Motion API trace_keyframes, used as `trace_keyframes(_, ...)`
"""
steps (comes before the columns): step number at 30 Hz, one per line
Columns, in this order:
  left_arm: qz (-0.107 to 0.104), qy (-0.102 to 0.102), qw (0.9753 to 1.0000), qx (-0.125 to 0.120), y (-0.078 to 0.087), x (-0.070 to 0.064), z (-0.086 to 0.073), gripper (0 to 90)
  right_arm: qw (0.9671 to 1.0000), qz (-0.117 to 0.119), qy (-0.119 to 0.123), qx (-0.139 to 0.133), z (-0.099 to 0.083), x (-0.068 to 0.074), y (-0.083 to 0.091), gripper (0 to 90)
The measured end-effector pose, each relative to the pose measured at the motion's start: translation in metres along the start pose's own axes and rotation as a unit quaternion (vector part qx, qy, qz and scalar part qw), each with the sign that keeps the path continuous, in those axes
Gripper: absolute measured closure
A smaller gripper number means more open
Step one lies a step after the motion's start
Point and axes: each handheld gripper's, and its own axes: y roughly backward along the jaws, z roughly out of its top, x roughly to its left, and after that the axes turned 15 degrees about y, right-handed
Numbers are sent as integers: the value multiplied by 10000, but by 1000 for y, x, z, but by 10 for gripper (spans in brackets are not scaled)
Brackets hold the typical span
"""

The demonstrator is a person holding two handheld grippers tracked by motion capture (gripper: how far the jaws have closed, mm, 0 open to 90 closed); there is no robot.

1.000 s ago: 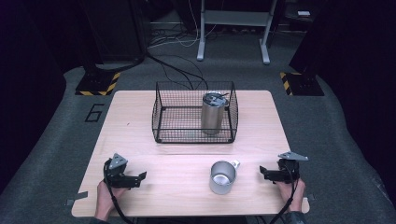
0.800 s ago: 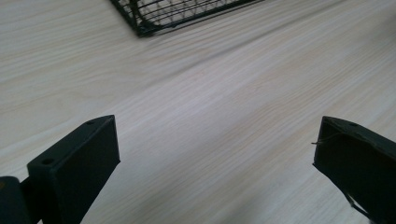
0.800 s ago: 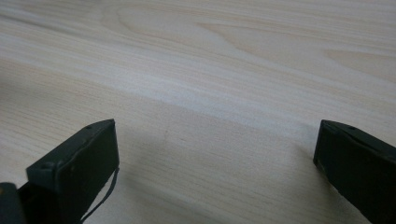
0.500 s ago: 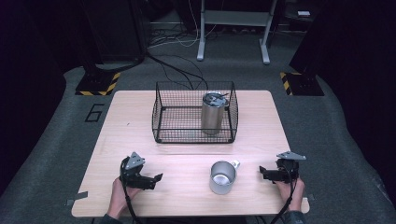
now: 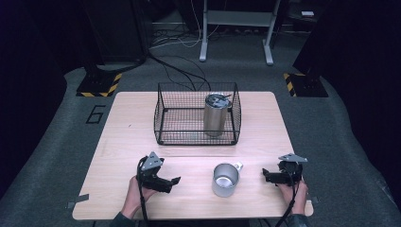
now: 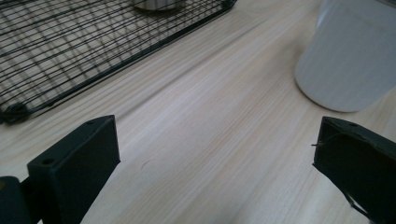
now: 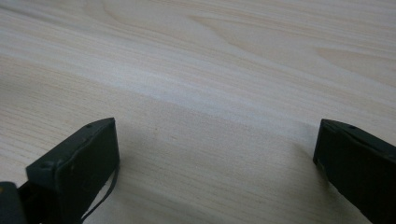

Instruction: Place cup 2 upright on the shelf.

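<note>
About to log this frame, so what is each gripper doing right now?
Left gripper: open, holding nothing, jaws wide apart over bare table near the metal mug.
Right gripper: open, holding nothing.

High view overhead facing forward, claw views low, close over table (image 5: 132, 137)

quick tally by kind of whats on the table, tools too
basket: 1
tumbler: 1, upright in the basket
mug: 1, on the table in front of the basket
tools: 2, left tool and right tool, both open and empty
total: 5
</note>
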Motion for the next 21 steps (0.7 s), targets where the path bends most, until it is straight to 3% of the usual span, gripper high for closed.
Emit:
trace_keyframes(11, -379, -211, 9991, 31, -13, -23, 10, 1, 10000, 1, 58, 14, 0, -1, 0, 0)
trace_keyframes(16, -688, -278, 9972, 48, -20, -40, 16, 1, 10000, 2, 14, 14, 0, 0, 0, 0)
trace_keyframes(21, -860, -390, 9955, 45, -27, -53, 20, 1, 10000, 4, 14, 14, 0, 0, 0, 0)
